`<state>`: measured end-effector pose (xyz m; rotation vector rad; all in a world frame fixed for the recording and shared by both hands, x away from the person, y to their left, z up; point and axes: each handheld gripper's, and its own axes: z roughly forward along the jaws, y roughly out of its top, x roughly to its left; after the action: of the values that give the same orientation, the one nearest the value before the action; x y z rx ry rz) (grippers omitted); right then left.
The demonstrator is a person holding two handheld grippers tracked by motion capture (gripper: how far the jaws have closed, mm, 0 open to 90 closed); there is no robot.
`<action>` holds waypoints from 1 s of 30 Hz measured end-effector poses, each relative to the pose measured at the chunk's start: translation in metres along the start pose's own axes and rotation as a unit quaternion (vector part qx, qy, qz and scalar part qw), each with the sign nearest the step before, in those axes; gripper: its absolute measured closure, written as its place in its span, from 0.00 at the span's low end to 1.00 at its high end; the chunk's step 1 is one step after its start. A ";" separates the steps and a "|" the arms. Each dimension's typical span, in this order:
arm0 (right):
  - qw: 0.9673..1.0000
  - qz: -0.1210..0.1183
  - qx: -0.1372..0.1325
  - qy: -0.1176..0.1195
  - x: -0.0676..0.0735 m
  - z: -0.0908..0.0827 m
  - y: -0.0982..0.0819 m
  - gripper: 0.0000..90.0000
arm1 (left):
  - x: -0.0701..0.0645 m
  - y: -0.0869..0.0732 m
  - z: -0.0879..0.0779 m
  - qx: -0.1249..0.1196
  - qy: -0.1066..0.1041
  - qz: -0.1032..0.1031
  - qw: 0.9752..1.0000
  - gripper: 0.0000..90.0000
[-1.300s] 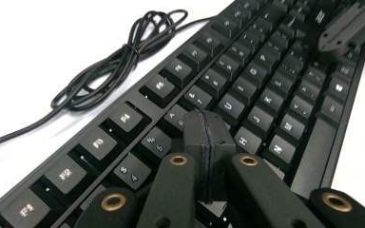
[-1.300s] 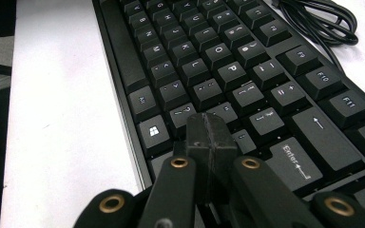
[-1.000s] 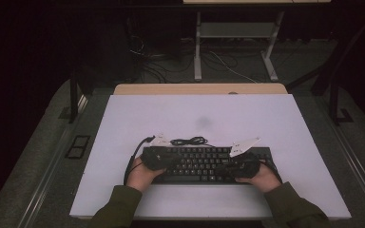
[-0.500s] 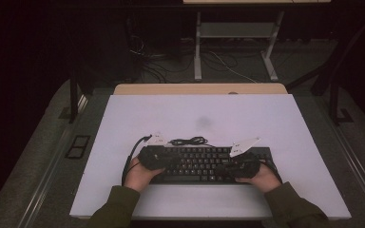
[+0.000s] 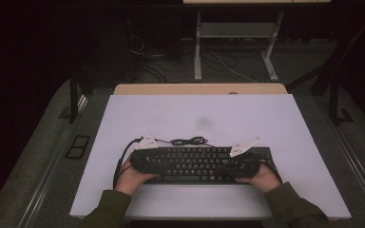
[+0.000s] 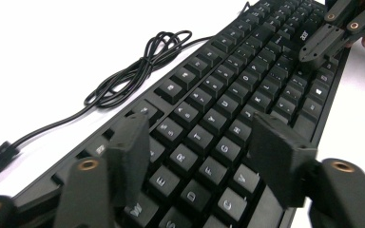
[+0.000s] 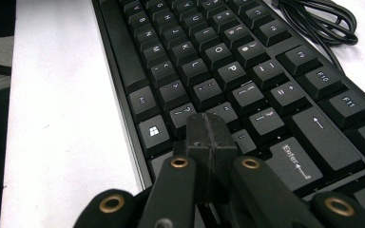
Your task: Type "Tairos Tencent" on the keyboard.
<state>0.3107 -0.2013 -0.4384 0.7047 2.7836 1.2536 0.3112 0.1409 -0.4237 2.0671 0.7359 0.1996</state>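
A black keyboard lies along the near part of the white table, its black cable coiled just behind it. My left gripper hovers over the keyboard's left end. In the left gripper view its jaws stand apart above the letter keys; they have just been opening and nothing is pinched between them. My right gripper is over the right end of the keyboard, shut, with its tip low over the keys beside the Enter key. It also appears farther off as the right gripper.
The cable coil lies on bare white table behind the keys, also seen as the cable. A wooden strip edges the table's far side. Beyond it are a desk frame and loose floor cables.
The left hand has slid a little to the left and toward the person along the keyboard's end. The right hand and the keyboard have stayed put.
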 end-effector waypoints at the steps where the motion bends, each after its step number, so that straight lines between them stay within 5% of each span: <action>1: 1.000 0.001 0.000 0.000 0.000 0.000 0.000 0.99 | 0.000 -0.001 -0.001 -0.002 0.000 -0.002 1.000 0.32; 13: 1.000 0.002 0.001 0.000 0.000 0.000 0.000 0.99 | -0.001 -0.012 -0.005 -0.006 0.007 -0.010 1.000 0.02; 18: 1.000 -0.003 -0.002 -0.003 0.000 -0.001 0.001 0.99 | -0.002 -0.013 -0.006 -0.004 0.006 -0.015 1.000 0.01; 25: 0.999 0.012 -0.041 0.014 -0.001 -0.009 0.004 0.99 | -0.001 -0.014 -0.006 -0.007 0.008 -0.010 1.000 0.05; 30: 0.998 0.018 -0.053 0.017 -0.002 -0.010 0.007 0.89 | -0.002 -0.014 -0.005 -0.008 0.006 -0.008 1.000 0.05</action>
<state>0.3136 -0.2049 -0.4272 0.7371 2.7180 1.4220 0.3017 0.1493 -0.4316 2.0463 0.7568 0.2080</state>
